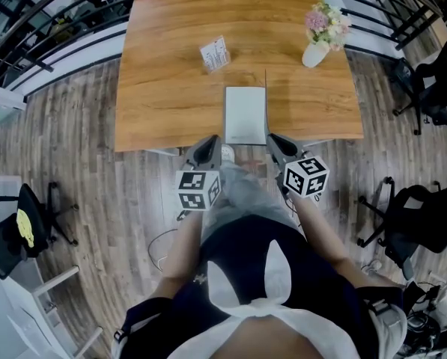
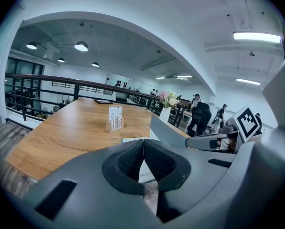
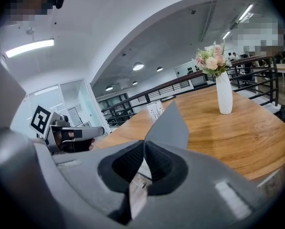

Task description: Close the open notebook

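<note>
Left gripper [image 2: 143, 146]: dark ribbed pads closed against each other, nothing between them; grey body fills the lower frame.
Table [image 2: 61, 132]: wood top, running away from the gripper.
Notebook [image 2: 167, 130]: just past the jaws, grey cover raised at a slant, strip of white page [image 2: 132, 140] flat beside it.
Card stand [image 2: 115, 118]: upright, mid-table, well apart from the notebook.
Vase [image 2: 165, 114]: white, with pale flowers [image 2: 168, 98], near the far right edge.
Right gripper [image 2: 194, 142]: enters from the right, level, its marker cube [image 2: 248, 122] behind.
Railing [image 2: 47, 82]: dark, along the left.
Two people [image 2: 199, 117]: standing, far right background.
Ceiling lamps [image 2: 81, 46]: lit.
</note>
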